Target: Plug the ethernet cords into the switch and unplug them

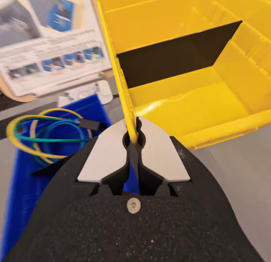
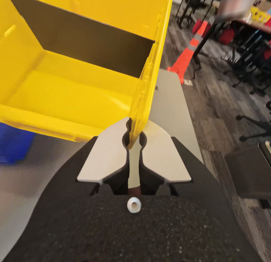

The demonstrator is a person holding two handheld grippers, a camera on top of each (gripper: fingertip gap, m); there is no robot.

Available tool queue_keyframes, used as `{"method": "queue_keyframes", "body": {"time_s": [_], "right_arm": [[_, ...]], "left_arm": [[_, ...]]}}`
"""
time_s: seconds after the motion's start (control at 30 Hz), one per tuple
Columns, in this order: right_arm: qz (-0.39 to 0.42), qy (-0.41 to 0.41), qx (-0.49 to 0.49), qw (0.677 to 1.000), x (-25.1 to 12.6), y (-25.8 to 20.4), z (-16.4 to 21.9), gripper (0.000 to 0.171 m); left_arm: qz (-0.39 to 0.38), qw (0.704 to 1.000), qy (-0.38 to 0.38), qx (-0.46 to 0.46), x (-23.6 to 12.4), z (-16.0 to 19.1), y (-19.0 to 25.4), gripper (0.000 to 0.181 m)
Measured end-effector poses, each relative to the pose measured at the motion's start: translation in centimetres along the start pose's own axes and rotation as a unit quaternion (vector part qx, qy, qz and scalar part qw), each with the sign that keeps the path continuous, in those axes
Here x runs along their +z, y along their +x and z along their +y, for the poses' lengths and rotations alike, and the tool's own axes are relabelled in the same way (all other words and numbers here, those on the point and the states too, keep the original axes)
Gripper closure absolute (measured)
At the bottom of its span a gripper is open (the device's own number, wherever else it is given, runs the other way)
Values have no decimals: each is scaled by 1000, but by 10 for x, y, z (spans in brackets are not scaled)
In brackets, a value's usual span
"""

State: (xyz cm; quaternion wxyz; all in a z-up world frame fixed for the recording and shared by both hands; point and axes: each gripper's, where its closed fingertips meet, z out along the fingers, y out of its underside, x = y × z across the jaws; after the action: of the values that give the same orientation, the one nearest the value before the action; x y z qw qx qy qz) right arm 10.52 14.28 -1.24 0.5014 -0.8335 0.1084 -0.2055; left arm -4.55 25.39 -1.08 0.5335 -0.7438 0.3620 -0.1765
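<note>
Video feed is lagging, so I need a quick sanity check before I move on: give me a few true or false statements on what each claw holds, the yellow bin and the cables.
1. The left claw is shut on the yellow bin wall. True.
2. The right claw is open and holds nothing. False: it is shut on the bin's opposite side wall.
3. A black divider stands across the bin. True.
4. The coiled cables lie inside the yellow bin. False: they lie on the blue bin beside it.
5. The bin's near compartment holds a switch. False: it is empty.
</note>
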Motion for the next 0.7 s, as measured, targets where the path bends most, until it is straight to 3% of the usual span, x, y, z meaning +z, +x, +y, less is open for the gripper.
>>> {"method": "queue_keyframes", "body": {"time_s": [0.17, 0.3, 0.4, 0.7], "right_arm": [[-32, -63, -10, 997, 26, 75, 85, 163], [-93, -73, 23, 993, 42, 89, 136, 165], [-117, -125, 17, 985, 51, 88, 171, 165], [-106, -140, 10, 984, 54, 98, 178, 163]], "left_arm": [[12, 999, -48, -7, 41, 41, 96, 176], [16, 998, -51, -21, 47, 85, 132, 173], [28, 998, -60, -13, 51, 112, 148, 168], [103, 993, -49, -26, 41, 114, 168, 155]]}}
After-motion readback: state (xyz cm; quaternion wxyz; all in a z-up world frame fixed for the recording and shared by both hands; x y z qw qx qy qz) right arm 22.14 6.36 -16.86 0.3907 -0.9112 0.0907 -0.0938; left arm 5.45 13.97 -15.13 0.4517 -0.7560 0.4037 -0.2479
